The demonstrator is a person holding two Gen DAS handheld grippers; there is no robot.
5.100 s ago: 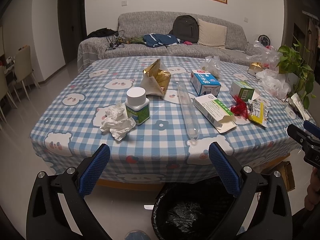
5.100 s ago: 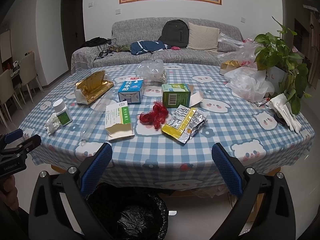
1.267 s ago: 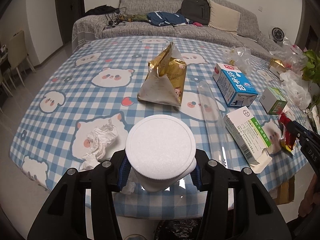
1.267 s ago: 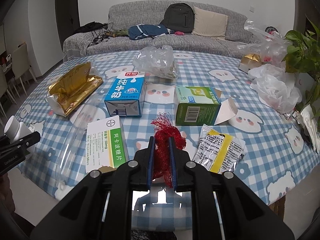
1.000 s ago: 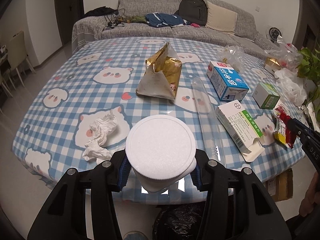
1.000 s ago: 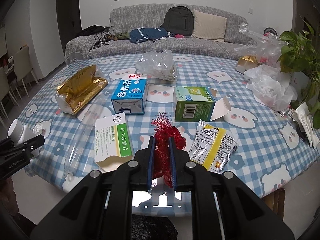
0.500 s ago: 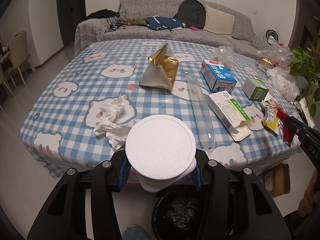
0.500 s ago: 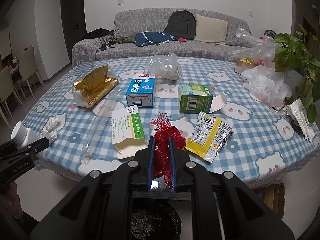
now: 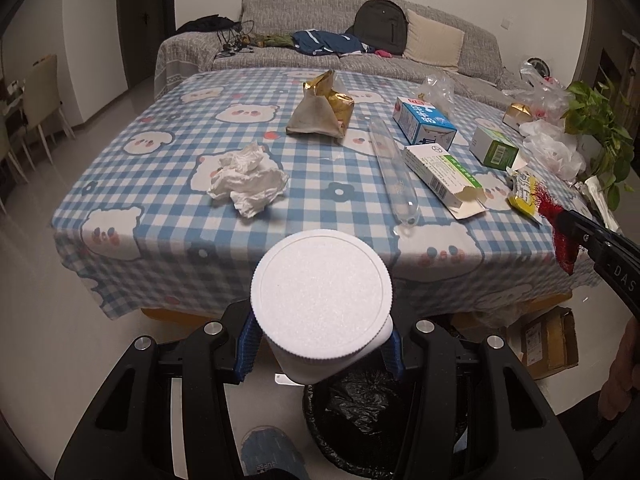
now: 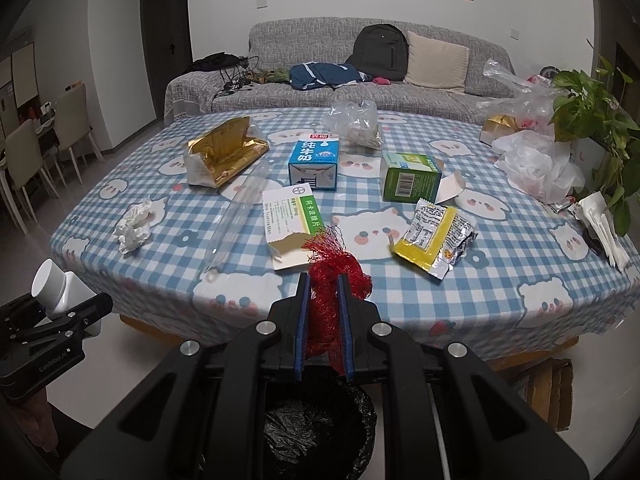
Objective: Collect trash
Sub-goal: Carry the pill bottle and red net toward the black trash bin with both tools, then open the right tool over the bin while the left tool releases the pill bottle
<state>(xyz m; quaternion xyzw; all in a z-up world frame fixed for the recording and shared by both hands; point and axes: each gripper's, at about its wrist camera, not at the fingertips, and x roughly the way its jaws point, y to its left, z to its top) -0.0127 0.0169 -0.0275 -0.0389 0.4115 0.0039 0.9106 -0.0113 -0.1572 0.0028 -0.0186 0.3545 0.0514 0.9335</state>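
Note:
My left gripper (image 9: 320, 350) is shut on a white pill bottle (image 9: 320, 300), its round cap facing the camera; the same bottle (image 10: 60, 286) shows at the left edge of the right wrist view. My right gripper (image 10: 323, 320) is shut on a red mesh net (image 10: 334, 276), also seen as red mesh net (image 9: 558, 232) at the right of the left wrist view. Both hang off the table's near edge, above a bin lined with a black bag (image 9: 360, 412), (image 10: 316, 428). On the checked tablecloth (image 10: 520, 272) lie a crumpled tissue (image 9: 250, 180), a clear tube (image 9: 394, 168), a torn white-green box (image 10: 292, 216) and a yellow wrapper (image 10: 434, 236).
Further back stand a gold foil bag (image 10: 222, 152), a blue milk carton (image 10: 314, 162), a green box (image 10: 410, 178), plastic bags (image 10: 536, 168) and a potted plant (image 10: 600, 128). A cardboard box (image 9: 548, 340) sits on the floor under the table. A shoe (image 9: 268, 456) shows below.
Both grippers have drawn back from over the table to beyond its near edge, still holding the bottle and the mesh. The black-lined bin has come into view beneath them.

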